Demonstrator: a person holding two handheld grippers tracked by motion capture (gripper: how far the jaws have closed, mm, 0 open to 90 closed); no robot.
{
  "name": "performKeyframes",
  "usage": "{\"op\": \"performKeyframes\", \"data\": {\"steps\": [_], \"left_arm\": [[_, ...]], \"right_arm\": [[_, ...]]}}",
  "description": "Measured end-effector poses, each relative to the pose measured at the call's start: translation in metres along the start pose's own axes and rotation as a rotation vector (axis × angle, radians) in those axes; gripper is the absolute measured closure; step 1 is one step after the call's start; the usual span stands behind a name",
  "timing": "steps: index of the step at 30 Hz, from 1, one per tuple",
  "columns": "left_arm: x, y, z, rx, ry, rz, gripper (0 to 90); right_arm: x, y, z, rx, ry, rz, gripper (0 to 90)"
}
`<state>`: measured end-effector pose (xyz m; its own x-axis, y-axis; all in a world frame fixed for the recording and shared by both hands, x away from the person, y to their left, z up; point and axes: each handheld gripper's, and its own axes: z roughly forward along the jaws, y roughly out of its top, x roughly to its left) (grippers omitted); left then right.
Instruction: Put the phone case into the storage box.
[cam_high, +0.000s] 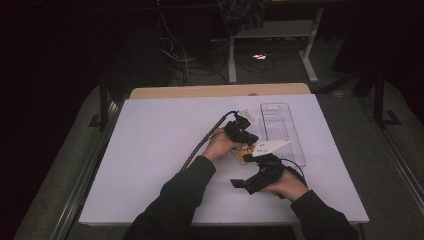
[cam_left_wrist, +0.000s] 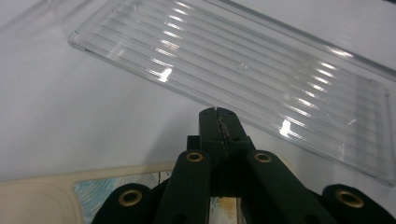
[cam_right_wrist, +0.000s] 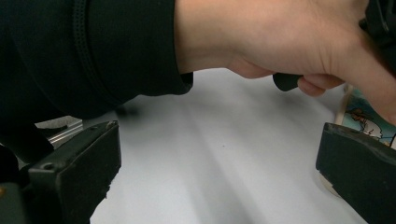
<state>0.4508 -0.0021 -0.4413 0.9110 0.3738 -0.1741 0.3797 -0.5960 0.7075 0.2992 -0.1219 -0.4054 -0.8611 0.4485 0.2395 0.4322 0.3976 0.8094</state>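
Note:
A clear ribbed plastic tray (cam_high: 280, 130) lies lengthwise on the right half of the white table top (cam_high: 150, 160). My left gripper (cam_high: 254, 139) is shut, with nothing visible between its jaws. In the left gripper view its tips (cam_left_wrist: 218, 114) sit right at the near edge of the tray (cam_left_wrist: 243, 65). Under it lies a flat beige piece with a colourful picture (cam_high: 243, 154) (cam_left_wrist: 42, 196). My right gripper (cam_high: 242, 185) is nearer the front edge and points left. It stands wide open (cam_right_wrist: 219, 158) over bare table, and the picture piece (cam_right_wrist: 362, 116) peeks out beside its right jaw.
The person's left hand and dark sleeve (cam_right_wrist: 116, 46) cross just ahead of the right gripper. A cable (cam_high: 205, 142) trails left from the left gripper. A wooden strip (cam_high: 220, 91) borders the table's far side. Cables and desk legs (cam_high: 232, 60) are on the floor beyond.

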Motion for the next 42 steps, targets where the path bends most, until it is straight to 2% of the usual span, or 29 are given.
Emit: {"op": "performKeyframes", "data": {"steps": [7,10,12,18,20,28,42], "left_arm": [[-0.002,0.0,0.007,0.011,0.001,0.001,90.0],[-0.003,-0.001,0.009,0.035,0.003,0.021,90.0],[-0.004,-0.001,0.009,0.028,-0.003,0.007,90.0],[-0.004,-0.002,0.007,0.047,-0.017,0.013,90.0],[-0.005,-0.003,0.005,0.058,-0.018,0.025,90.0],[-0.008,-0.012,-0.006,0.072,-0.032,0.015,90.0],[-0.013,-0.032,-0.031,0.125,-0.006,0.027,90.0]], "right_arm": [[0.0,0.0,0.0,0.0,-0.001,0.0,0.0],[0.0,0.0,0.0,0.0,0.0,0.001,0.0],[0.0,0.0,0.0,0.0,0.0,0.001,0.0],[0.0,0.0,0.0,-0.002,0.0,0.0,0.0],[0.0,0.0,0.0,-0.002,-0.001,0.001,0.0],[0.0,0.0,0.0,0.001,-0.001,-0.001,0.0],[0.0,0.0,0.0,0.006,-0.002,0.001,0.0]]}}
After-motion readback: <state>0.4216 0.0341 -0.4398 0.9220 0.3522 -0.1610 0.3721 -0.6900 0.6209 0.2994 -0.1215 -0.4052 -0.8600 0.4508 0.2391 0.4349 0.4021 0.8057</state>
